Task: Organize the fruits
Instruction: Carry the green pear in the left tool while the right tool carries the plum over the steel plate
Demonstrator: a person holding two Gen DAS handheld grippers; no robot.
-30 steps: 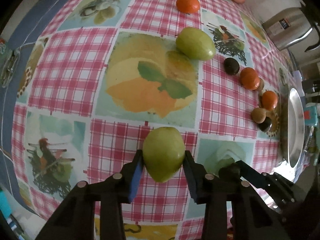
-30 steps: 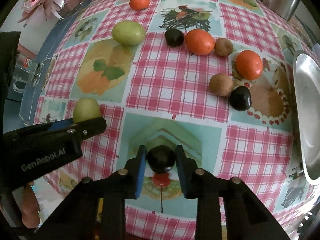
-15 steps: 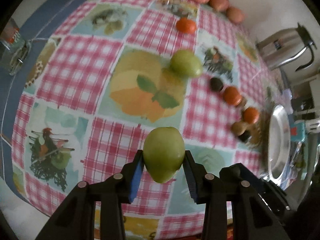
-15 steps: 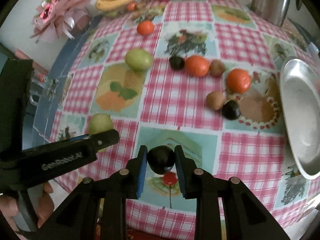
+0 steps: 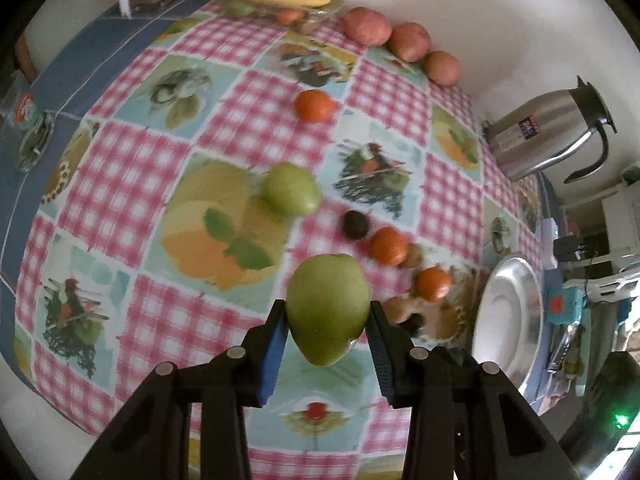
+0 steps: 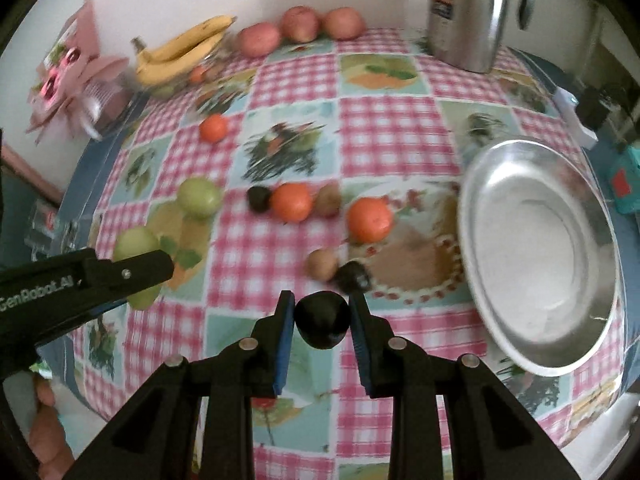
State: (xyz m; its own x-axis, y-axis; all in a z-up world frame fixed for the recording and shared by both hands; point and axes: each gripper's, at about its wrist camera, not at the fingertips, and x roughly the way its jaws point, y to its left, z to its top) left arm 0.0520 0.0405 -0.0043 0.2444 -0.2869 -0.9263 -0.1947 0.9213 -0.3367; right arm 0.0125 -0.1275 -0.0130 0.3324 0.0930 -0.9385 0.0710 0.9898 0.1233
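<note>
Now I have the right hand-held gripper (image 6: 322, 318) clamped on a dark fruit (image 6: 322, 321) and the left hand-held gripper (image 5: 328, 322) on a green fruit (image 5: 328, 307); the metal plate (image 6: 600, 236) lies right, nearer my right hand.

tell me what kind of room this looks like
Probably a home kitchen or dining area: a table under a checked fruit-print tablecloth, a steel thermos jug by the wall, and bananas beside loose fruit.
</note>
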